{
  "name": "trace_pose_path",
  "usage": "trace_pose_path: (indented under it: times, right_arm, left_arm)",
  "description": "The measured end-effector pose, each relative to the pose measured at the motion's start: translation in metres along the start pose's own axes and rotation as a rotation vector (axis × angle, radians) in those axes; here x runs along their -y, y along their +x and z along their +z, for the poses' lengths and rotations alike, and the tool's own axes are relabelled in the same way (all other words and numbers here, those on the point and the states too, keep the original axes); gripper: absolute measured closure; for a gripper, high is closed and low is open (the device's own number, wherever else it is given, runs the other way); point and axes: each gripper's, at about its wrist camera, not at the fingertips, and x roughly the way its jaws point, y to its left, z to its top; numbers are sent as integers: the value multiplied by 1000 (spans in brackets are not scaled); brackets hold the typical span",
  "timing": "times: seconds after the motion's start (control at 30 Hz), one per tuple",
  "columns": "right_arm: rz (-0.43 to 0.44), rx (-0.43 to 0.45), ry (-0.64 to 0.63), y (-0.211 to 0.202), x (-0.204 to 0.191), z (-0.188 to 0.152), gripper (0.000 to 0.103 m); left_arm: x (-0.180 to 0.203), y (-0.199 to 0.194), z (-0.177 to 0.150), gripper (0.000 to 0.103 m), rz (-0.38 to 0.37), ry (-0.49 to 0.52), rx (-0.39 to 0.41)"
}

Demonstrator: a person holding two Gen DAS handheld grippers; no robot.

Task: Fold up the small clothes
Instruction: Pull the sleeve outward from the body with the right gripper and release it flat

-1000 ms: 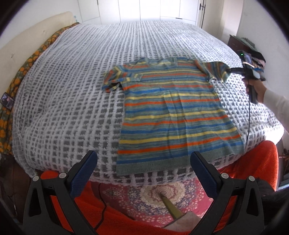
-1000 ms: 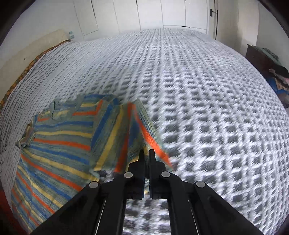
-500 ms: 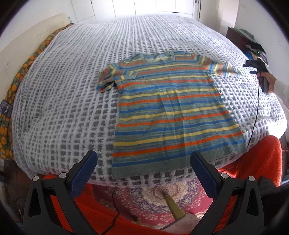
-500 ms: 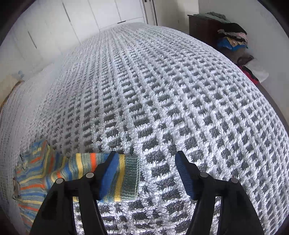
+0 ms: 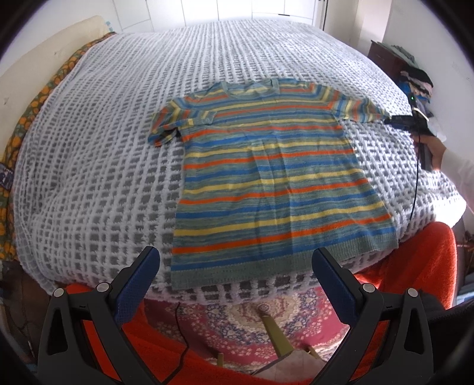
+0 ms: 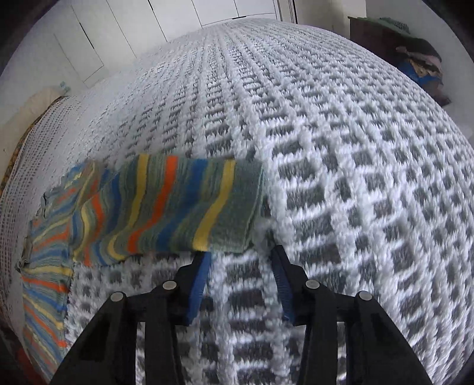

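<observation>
A small knitted T-shirt (image 5: 272,183) with blue, yellow, orange and green stripes lies flat, front up, on the white and grey bedspread (image 5: 97,177). Its left sleeve (image 5: 169,124) is crumpled and folded under. Its right sleeve (image 6: 177,207) lies spread out flat. My right gripper (image 6: 240,253) sits low over the bedspread at that sleeve's cuff, its jaws closing. The cuff's corner lies just at the fingertips and the pads do not press on it. In the left wrist view a hand (image 5: 432,148) holds this gripper (image 5: 391,120). My left gripper (image 5: 234,254) hangs open above the shirt's hem, holding nothing.
The bed's near edge drops to a bright orange cloth (image 5: 414,266) and a patterned rug (image 5: 251,319). A dark dresser (image 6: 385,38) with piled clothes stands at the right. An orange-patterned sheet (image 5: 38,100) borders the bed's left side. White wardrobe doors (image 6: 177,26) stand beyond.
My right gripper was shut on the lifted right sleeve; it opened and let go. The sleeve now lies spread flat, and the jaws have narrowed again at the cuff. The left gripper stayed open.
</observation>
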Motion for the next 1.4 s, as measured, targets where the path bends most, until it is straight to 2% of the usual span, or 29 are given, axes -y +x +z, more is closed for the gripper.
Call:
trace_pose_path:
  times: [0.1,0.17,0.27,0.37,0.43,0.5,0.57,0.6,0.7,0.77,0.83,0.9,1.3,1.33,1.37,1.4]
  right_arm:
    - [-4,2,-15,4,-19,42,70]
    - [29,-11,-28,8,-35,65,70]
    - [27,-31,-53,18,-52,84,65]
    - [76,20,-10,8,-48,82,60]
    - [124,55,107,2,-26,80,60]
    - [216,69,249,-7,-3,60,60]
    - [297,53,337,-8,12,42,61]
    - [329,39,370,-6,18,35,61]
    - [453,55,492,3,31,28,74]
    - [523,75,536,7,31,30,75]
    - [528,82,548,15,28,38,75]
    - [482,60,561,25,26,44,75]
    - [475,28,604,64,30,50,75]
    - [472,31,596,66,27,51,78]
    - [467,41,578,66,24,53,99]
    - [457,54,558,64,21,54,100]
  left_arm:
    - [-2,1,3,1,3,-15,-10]
    - [0,3,4,1,1,-18,-15]
    - [6,4,6,1,0,-8,-19]
    - [7,3,8,1,9,6,-9]
    - [5,4,7,1,6,2,-10]
    - [3,8,5,1,-1,-8,-15]
    - [1,14,2,1,-19,-24,-33]
    - [2,15,1,1,-22,-27,-35]
    - [7,17,-1,1,-32,-32,-46]
    - [6,14,1,1,-24,-29,-40]
    - [3,10,3,1,-8,-27,-29]
    - [0,9,4,1,-3,-30,-28]
    - [0,18,2,1,-5,-36,-53]
    - [1,19,2,1,-8,-42,-58]
    - [0,19,2,1,-11,-45,-62]
    - [0,19,2,1,-12,-48,-65]
